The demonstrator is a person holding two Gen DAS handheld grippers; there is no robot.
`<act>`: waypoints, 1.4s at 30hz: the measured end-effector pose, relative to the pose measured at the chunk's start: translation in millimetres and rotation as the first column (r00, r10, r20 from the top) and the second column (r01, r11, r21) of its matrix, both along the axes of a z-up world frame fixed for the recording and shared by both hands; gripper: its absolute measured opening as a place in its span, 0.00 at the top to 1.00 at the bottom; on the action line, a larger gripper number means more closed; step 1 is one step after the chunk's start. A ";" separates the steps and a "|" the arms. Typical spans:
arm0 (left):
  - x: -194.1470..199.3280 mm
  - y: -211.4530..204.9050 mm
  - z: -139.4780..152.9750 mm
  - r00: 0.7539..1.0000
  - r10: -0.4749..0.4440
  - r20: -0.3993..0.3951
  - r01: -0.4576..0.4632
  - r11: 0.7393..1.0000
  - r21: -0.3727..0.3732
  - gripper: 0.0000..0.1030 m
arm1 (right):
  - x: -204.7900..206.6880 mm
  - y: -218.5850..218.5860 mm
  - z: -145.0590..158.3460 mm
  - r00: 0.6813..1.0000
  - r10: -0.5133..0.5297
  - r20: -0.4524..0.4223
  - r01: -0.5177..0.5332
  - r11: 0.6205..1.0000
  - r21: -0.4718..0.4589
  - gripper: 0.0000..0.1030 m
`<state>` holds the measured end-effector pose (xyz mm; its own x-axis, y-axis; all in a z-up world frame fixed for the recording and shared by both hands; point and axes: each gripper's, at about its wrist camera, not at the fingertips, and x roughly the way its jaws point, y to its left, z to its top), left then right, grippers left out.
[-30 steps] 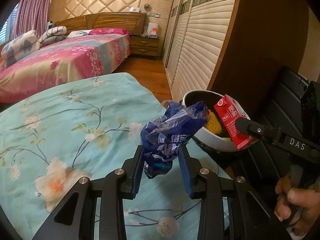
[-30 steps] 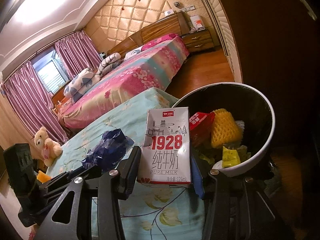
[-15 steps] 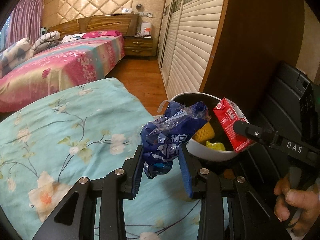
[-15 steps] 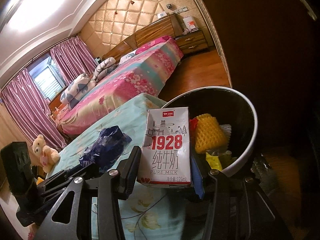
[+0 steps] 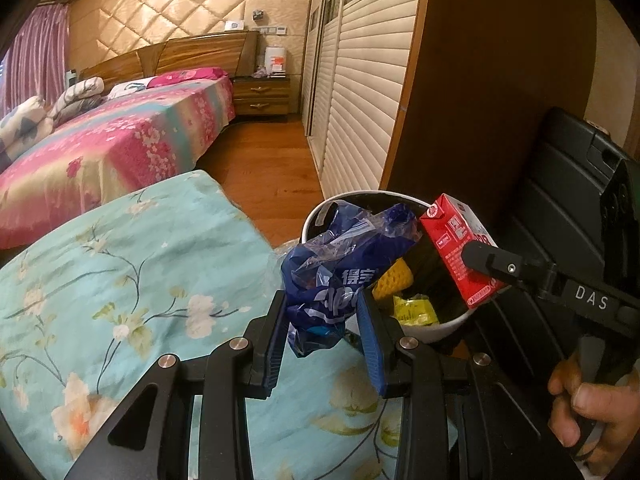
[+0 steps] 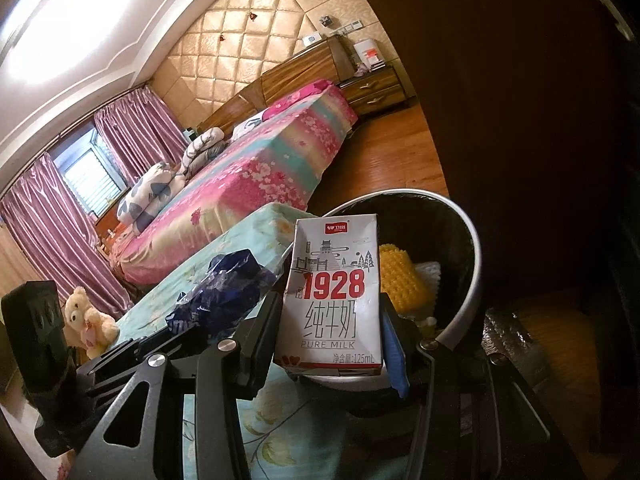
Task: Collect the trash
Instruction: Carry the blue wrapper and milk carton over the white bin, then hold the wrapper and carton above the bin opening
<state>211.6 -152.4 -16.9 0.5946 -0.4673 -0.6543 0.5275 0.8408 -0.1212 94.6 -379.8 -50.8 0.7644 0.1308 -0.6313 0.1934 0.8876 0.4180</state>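
left wrist: bedroom with a floral teal cloth (image 5: 120, 280) in front; the left gripper (image 5: 324, 340) pinches a crumpled blue wrapper (image 5: 340, 272) at the rim of the white bin (image 5: 448, 326).
right wrist: the right gripper (image 6: 332, 332) clamps a milk carton (image 6: 336, 292) upright, just before the bin (image 6: 472, 240).

I'm working in a home bedroom. A bed (image 5: 120, 148) with a pink floral cover and a wooden headboard (image 5: 192, 54) stands against a padded, quilted wall (image 5: 160, 12). A nightstand (image 5: 262, 96) sits beside it, a louvred wardrobe (image 5: 360, 92) lines the wood floor (image 5: 264, 168), and pink curtains (image 6: 52, 220) frame the window (image 6: 90, 180).
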 end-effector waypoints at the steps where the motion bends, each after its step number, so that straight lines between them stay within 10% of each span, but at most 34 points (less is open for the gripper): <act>1: 0.6 -0.9 -0.2 1.000 0.000 0.001 0.000 1.000 0.001 0.68 | 0.2 0.0 0.0 1.000 -0.001 0.000 0.001 1.000 -0.001 0.54; 42: 11.1 -20.7 -4.5 1.000 -0.020 0.004 0.020 1.000 0.015 0.68 | 7.2 -14.4 2.4 0.999 -0.038 -0.024 0.037 0.999 -0.002 0.54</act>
<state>222.7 -173.1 -21.3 0.5879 -0.4696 -0.6587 0.5446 0.8318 -0.1069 101.8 -394.2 -48.4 0.7536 0.1014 -0.6495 0.2364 0.8802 0.4117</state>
